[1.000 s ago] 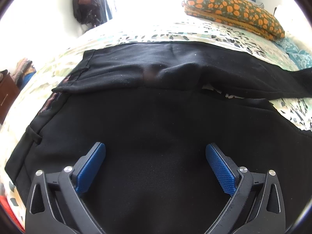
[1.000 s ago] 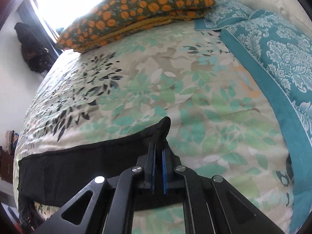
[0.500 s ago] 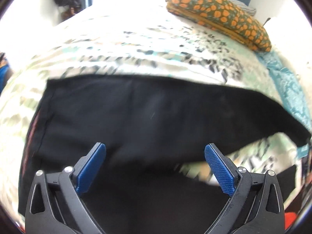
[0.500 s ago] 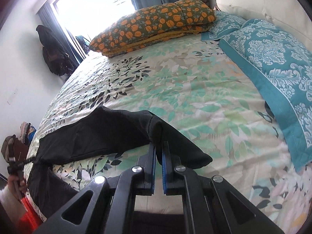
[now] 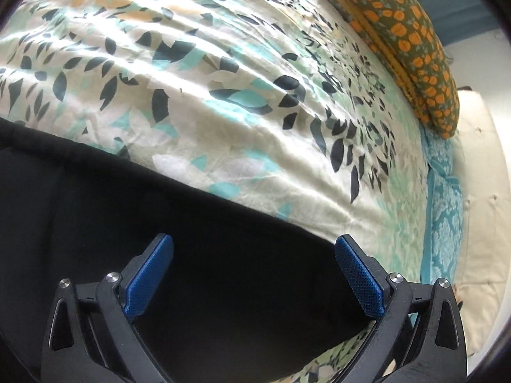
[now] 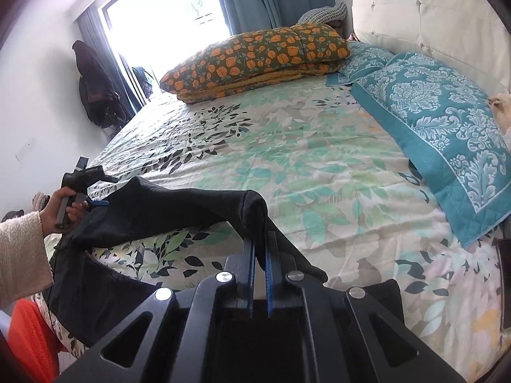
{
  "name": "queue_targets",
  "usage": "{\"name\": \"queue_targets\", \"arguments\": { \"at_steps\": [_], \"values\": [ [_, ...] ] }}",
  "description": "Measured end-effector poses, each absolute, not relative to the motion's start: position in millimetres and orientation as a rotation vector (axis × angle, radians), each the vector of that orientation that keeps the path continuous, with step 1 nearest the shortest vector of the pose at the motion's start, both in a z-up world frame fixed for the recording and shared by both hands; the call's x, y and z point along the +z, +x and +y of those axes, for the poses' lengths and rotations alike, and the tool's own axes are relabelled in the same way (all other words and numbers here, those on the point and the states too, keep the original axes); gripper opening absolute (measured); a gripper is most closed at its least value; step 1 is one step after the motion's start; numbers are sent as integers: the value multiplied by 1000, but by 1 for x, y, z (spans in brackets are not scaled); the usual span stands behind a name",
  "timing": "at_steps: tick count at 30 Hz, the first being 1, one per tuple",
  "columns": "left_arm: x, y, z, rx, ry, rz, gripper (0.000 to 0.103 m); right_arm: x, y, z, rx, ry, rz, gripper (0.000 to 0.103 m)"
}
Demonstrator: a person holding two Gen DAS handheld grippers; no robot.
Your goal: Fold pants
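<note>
Your left gripper is hanging wide open over the black pants, which are lying along the bed's near edge; your right gripper is pinching 1 leg's raised end, so keep it taut and lay it squarely.

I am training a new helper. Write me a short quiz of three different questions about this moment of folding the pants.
1. True or false: the right gripper is shut on the black pants.
2. Which lies nearest the headboard? A) the orange-flowered pillow B) the teal pillow C) the pants
3. Fill in: the blue pads of the left gripper stand ____, with the pants below them.

Key: 1 true. 2 B. 3 apart (open).
</note>
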State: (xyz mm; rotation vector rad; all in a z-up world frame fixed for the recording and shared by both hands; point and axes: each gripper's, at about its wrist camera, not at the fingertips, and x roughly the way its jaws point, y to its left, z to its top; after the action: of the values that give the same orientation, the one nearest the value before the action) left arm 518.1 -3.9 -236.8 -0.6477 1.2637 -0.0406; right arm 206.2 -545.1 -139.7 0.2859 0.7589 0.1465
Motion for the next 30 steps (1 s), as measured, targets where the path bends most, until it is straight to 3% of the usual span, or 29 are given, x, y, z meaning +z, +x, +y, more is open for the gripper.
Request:
{"name": "queue_targets", "arguments": {
  "at_steps": [7,8,9,10,14,19,25,30],
  "values": [
    [-244,528,9,14,-728,1287,96,-130,166,-541,159,261,710,5],
    [-242,527,9,22,-708,1283,82,-130,161,-539,159,260,709,5],
    [-242,525,8,53,-658,1302,32,-129,156,-538,160,264,707,5],
    [-244,523,9,90,-609,1332,6,-130,152,-539,162,275,706,5],
    [-244,502,27,38,-710,1286,3,-132,146,-539,156,313,702,5],
    [-197,453,29,-18,-657,1178,3,-125,153,-551,123,344,678,5],
    [-129,313,46,-47,-607,1018,3,-107,168,-568,133,284,650,5],
    [-167,195,47,32,-509,1062,3,-150,167,-568,185,166,805,6]
  ]
}}
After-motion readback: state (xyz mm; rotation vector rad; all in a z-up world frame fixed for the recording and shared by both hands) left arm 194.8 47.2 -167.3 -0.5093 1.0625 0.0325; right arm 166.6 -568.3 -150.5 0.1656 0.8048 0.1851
